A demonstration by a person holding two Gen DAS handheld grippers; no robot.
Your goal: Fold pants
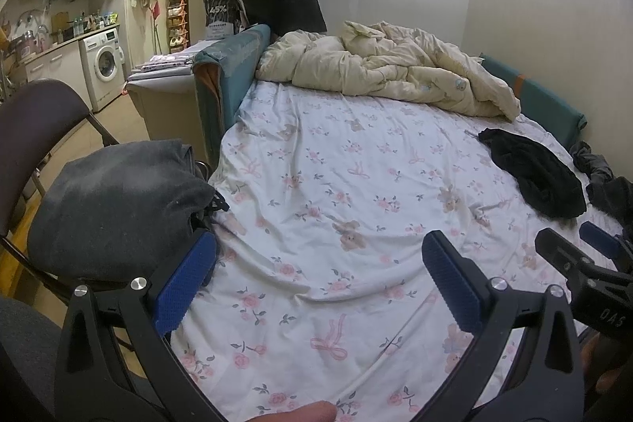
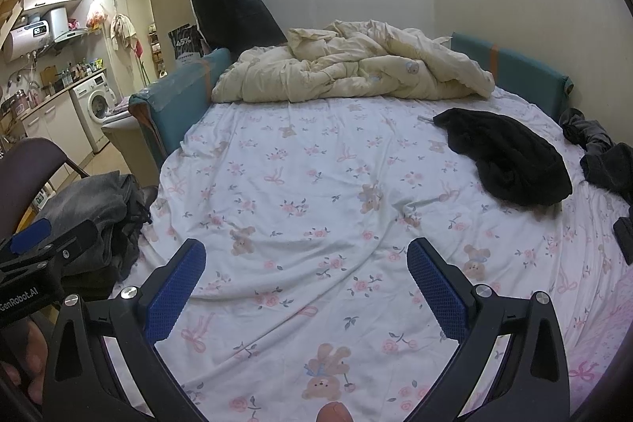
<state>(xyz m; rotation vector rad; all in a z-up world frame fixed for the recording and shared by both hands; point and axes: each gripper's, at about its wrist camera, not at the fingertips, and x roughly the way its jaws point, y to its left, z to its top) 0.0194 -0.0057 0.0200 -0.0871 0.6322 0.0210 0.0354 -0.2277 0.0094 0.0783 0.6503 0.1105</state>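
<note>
A: Grippers?
B: Left gripper [image 1: 318,279] and right gripper [image 2: 306,279] are both hovering over the wrinkled floral sheet [image 1: 316,184] — jaws spread wide, ribbed blue pads, holding nothing.
A: Pants?
B: Black pants [image 2: 506,157] are lying crumpled far right — soft lump, near the puffy cream duvet [image 2: 356,70].

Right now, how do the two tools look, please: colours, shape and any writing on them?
Both tools are alike: the left tool and the right tool have black forked arms with silver round screws and blue textured pads. White lettering "GenRobot.AI" marks the left tool's body. No sleeves or cables show.
</note>
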